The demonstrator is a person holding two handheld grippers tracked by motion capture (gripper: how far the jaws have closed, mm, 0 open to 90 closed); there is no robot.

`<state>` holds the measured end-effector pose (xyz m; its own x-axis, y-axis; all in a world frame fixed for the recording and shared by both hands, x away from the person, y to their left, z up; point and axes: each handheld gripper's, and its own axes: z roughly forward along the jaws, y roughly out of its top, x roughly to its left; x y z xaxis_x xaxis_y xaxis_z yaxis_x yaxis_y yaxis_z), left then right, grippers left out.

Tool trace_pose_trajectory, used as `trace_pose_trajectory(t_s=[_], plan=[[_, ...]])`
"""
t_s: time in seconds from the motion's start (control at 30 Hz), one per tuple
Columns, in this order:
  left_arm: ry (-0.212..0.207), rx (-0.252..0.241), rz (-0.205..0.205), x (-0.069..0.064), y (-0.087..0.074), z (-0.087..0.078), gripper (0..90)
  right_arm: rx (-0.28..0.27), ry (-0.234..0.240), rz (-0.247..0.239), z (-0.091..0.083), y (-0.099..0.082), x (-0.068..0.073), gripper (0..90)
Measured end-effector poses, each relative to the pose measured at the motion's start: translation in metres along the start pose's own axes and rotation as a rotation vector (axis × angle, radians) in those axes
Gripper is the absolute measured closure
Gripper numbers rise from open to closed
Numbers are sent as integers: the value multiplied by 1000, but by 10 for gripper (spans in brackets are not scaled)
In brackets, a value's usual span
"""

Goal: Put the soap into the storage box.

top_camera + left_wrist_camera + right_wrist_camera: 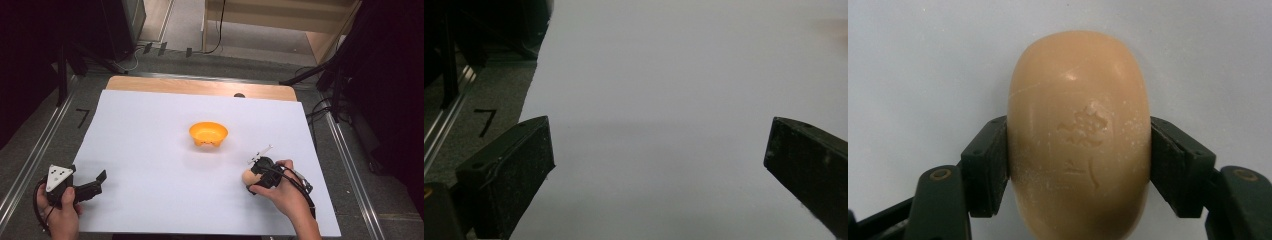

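Right hand-held gripper (251, 172) clamps a tan soap bar (247, 177) on the white sheet (150, 150) covering the counter, near-right of the orange bowl (208, 134); left hand-held gripper (97, 182) sits far left of the bowl. Left gripper view: jaws wide apart over bare sheet, holding nothing. Right gripper view: both pads (985, 165) press the soap bar's (1079, 135) sides; its embossed mark is unreadable.
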<state>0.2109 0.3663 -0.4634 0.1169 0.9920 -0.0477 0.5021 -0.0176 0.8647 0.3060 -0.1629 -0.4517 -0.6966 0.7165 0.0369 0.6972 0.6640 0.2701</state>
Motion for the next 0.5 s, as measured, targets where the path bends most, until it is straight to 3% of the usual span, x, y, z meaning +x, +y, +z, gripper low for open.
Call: trace_pose_trajectory(t_s=[0.13, 0.23, 0.27, 0.5], plan=[[1, -5, -4, 0, 0, 0, 0, 27, 11, -65, 0, 2, -2, 327], [2, -7, -7, 0, 0, 0, 1, 27, -6, -66, 0, 2, 1, 327], [-1, -8, -7, 0, 0, 0, 1, 46, -20, -28, 0, 4, 2, 327], [-3, -10, -9, 0, 0, 0, 1, 54, -12, -13, 1, 5, 2, 324]])
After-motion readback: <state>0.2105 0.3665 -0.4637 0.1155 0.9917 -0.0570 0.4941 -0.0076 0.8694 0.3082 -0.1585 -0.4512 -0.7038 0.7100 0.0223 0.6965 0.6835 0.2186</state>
